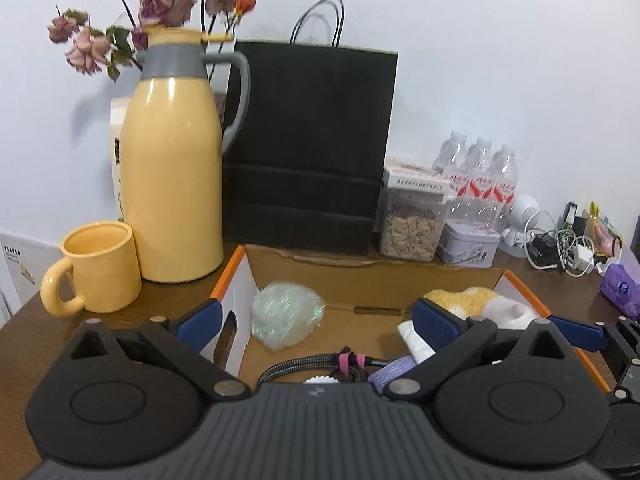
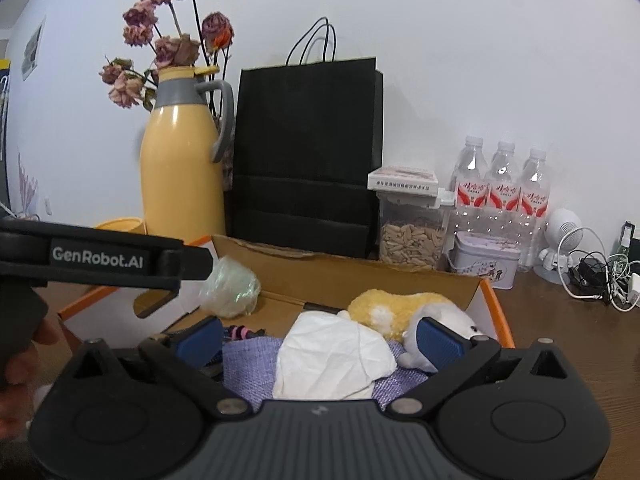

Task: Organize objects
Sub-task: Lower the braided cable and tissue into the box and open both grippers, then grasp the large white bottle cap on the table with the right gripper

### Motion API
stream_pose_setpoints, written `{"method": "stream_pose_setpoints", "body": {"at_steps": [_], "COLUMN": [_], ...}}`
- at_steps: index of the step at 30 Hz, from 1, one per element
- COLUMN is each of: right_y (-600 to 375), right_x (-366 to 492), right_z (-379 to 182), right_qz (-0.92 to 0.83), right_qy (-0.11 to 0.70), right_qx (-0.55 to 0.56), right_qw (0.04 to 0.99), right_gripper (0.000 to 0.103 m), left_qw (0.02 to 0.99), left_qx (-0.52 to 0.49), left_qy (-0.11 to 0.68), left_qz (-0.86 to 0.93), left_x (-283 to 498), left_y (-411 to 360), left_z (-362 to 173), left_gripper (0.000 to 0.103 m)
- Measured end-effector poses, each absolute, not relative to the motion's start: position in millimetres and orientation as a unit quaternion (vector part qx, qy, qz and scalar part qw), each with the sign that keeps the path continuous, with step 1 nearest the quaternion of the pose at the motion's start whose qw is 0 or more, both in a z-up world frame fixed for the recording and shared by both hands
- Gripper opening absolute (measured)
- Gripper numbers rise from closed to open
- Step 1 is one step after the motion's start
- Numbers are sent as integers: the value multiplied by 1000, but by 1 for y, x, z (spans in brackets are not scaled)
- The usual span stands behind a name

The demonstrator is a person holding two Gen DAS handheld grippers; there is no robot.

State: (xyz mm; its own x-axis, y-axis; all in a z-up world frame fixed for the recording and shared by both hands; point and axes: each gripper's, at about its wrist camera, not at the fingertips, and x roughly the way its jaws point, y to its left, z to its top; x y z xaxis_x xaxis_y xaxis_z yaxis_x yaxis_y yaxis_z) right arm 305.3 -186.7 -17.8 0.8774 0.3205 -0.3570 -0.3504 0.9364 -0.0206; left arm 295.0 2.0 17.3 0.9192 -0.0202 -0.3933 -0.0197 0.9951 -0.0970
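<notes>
A cardboard box [image 1: 360, 268] with orange edges lies open below both grippers. In it are a clear bubble-wrap ball [image 1: 286, 314], a braided cable with pink ties [image 1: 320, 364], a purple cloth [image 2: 248, 364], a crumpled white tissue [image 2: 332, 360] and a yellow and white plush toy [image 2: 408, 312]. My left gripper [image 1: 318, 322] is open over the box's left half and holds nothing. My right gripper [image 2: 320, 340] is open too. The tissue lies below the gap between its pads, untouched.
Behind the box stand a yellow thermos jug [image 1: 172, 180], a yellow mug [image 1: 100, 268], a black paper bag [image 1: 308, 148], a seed jar [image 1: 412, 232], a tin [image 1: 468, 244] and water bottles [image 1: 480, 176]. Tangled cables [image 1: 560, 248] lie at the right. A hand [image 2: 20, 360] shows at the left.
</notes>
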Motion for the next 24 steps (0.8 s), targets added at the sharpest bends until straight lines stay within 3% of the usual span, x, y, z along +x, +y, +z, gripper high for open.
{"method": "stream_pose_setpoints", "body": {"at_steps": [24], "right_y": [-218], "right_x": [199], "right_z": [-4], "right_qz": [170], "right_qy": [169], "right_qx": [-45], "right_qw": [970], "right_gripper": [103], "left_qw": [977], "left_qx": [-58], "left_qy": [206], "left_qz": [13], "left_x": [186], "left_y": [32], "left_z": [20], "left_gripper": [103]}}
